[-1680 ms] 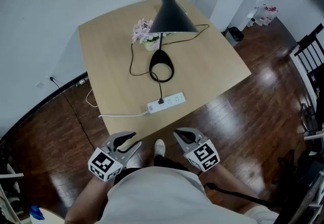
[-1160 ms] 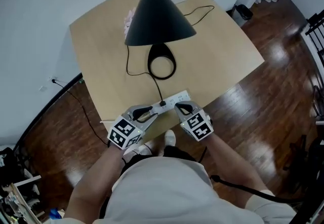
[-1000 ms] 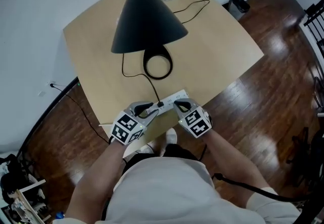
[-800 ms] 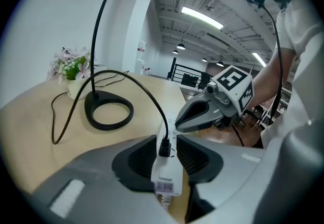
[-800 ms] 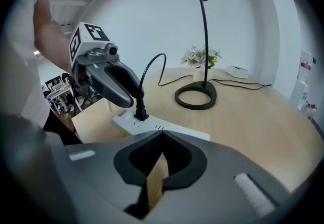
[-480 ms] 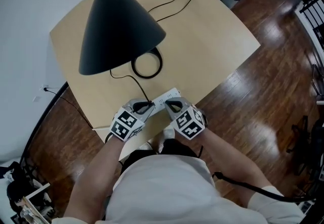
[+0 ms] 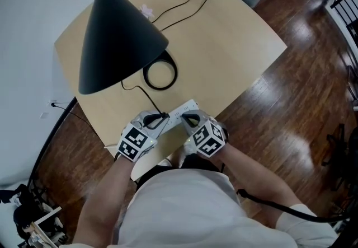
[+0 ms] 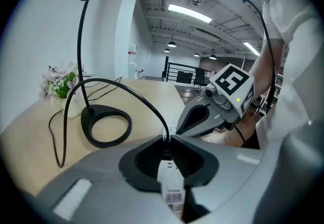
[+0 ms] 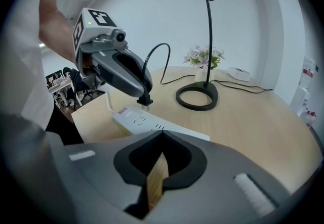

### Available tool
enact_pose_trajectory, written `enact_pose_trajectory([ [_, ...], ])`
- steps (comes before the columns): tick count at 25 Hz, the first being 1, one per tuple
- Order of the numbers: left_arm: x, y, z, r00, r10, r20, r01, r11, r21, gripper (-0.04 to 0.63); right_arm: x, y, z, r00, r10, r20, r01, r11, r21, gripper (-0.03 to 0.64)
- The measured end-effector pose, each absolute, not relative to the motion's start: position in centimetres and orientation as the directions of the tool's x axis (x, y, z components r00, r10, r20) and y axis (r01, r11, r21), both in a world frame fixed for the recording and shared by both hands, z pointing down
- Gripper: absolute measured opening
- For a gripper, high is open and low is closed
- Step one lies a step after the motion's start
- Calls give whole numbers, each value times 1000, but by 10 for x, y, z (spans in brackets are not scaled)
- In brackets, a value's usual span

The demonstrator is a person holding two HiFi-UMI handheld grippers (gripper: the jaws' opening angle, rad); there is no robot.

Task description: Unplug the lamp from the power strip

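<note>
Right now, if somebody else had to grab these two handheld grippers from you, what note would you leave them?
Left gripper: shut on the lamp's plug, right over the power strip.
Right gripper: shut, empty, tips down at the strip, seemingly steadying it.
Lamp: standing on the table beyond the strip.
Done: plug gripped. I cannot tell whether its prongs are clear of the socket.
To do: lift the plug straight up until free.

Head view looks steeply down; both gripper views, low and close, share the power strip.
</note>
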State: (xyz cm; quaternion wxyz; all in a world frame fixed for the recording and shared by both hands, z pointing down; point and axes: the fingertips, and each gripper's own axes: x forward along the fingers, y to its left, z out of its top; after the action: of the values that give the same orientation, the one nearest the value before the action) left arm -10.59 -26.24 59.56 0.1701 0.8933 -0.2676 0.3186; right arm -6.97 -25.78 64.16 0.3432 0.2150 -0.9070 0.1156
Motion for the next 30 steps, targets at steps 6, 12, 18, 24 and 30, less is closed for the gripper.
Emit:
enact_pose_trajectory([
  [6,-138,-278,610,608,-400,686,-646,-751,134,54,-70,-257,641,-671,-307,675,-469,881,-66,6],
  [12,-153,-288,631,592,-429,683,-703,-688,177,54,-70,-258,640,-675,-321,665,-475,878,-58,6],
  [18,-151,-289,643,577,-426,697,-708,-686,166,55,-70,-257,639,-680,-308,666,-463,884,-63,8],
  [24,-152,-288,645,574,-436,693,-714,-681,162,58,-68,-256,639,-683,-312,661,-460,886,-57,7],
  [30,-154,-287,644,560,-449,696,-723,-676,146,81,-69,-256,639,-683,-319,657,-457,888,-45,6],
])
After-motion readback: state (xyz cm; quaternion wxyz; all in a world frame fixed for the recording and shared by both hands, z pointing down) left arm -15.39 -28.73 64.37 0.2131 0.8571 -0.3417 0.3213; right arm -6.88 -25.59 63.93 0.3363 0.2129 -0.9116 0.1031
